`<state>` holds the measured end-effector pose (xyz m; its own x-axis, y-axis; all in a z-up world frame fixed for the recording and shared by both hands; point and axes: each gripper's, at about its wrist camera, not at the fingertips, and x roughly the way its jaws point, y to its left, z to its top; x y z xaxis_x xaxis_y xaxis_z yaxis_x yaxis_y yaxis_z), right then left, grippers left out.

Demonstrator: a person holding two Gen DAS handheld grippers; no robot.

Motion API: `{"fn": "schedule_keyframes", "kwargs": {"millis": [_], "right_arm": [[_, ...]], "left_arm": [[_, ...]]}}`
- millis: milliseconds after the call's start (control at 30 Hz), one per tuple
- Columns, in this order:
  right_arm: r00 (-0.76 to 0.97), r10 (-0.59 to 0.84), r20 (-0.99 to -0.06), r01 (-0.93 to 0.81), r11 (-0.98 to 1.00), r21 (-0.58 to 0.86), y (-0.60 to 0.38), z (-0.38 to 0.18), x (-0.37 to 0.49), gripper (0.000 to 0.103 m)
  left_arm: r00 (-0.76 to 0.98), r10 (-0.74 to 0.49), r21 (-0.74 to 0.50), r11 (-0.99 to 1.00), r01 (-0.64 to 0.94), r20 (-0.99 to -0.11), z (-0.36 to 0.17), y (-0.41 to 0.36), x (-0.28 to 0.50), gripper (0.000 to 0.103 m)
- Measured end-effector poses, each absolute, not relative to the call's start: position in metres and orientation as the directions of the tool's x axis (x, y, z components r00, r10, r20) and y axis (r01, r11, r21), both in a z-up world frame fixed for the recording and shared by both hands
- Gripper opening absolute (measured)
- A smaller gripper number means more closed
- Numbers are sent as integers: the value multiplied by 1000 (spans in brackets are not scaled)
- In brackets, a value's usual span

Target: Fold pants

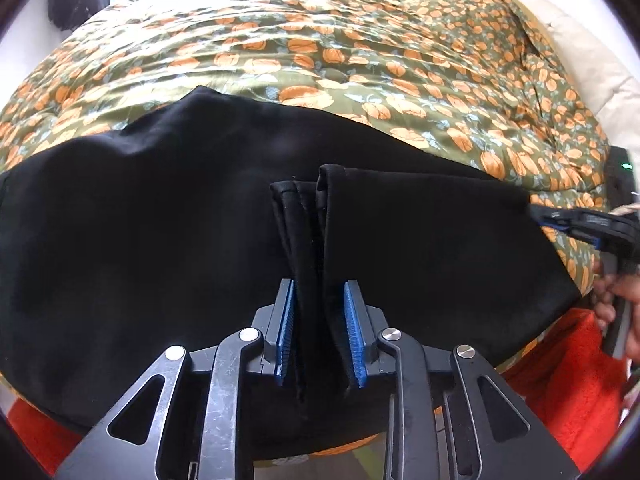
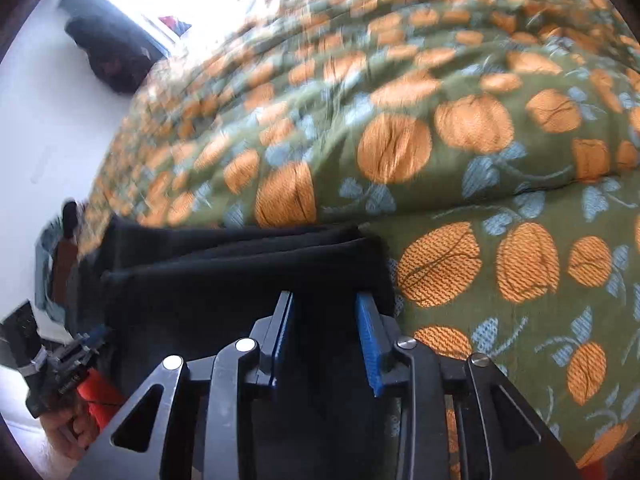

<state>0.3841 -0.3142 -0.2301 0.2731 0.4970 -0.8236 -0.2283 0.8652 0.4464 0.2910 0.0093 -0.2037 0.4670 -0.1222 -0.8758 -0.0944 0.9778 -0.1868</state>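
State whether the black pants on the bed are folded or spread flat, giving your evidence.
Partly folded. The black pants lie doubled on the floral bedspread, stacked layers showing at the edge, the hem bunched between the left gripper pads.

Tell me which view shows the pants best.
Left wrist view: the black pants spread wide across the quilt, hem ends bunched between the left gripper fingers. Right wrist view shows only a blurred folded edge at the right gripper.

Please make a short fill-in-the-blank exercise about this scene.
1. The pants are ____ in colour.
2. The quilt under them has a green ground with ____ flowers.
3. Cloth of the pants lies between the jaws of the left gripper and the ____ gripper.

Missing words: black; orange; right
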Motion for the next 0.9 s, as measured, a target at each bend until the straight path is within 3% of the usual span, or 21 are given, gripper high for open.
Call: {"fn": "schedule_keyframes", "kwargs": {"millis": [200, 267, 367, 433, 500, 567, 900], "right_arm": [[398, 543, -739, -357, 834, 420, -314, -171, 303, 37], [381, 537, -753, -344, 838, 423, -311, -185, 276, 45], [315, 484, -816, -276, 870, 409, -306, -229, 262, 46], [375, 491, -786, -267, 870, 416, -310, -218, 258, 46], [500, 468, -729, -303, 883, 358, -312, -189, 249, 59], [598, 434, -674, -316, 900, 299, -315, -170, 240, 89], [586, 414, -696, -347, 905, 247, -299, -183, 234, 91]], "left_arm": [[484, -138, -210, 973, -98, -864, -206, 9, 288, 29], [485, -132, -198, 976, -89, -865, -208, 7, 288, 34], [478, -133, -192, 978, -78, -868, -208, 5, 288, 40], [482, -134, -194, 978, -76, -866, -202, 5, 285, 50], [502, -134, -203, 976, -85, -854, -195, 7, 280, 66], [534, -134, -221, 970, -102, -835, -185, 13, 270, 77], [531, -71, -172, 975, -143, -844, -175, 50, 217, 81]]}}
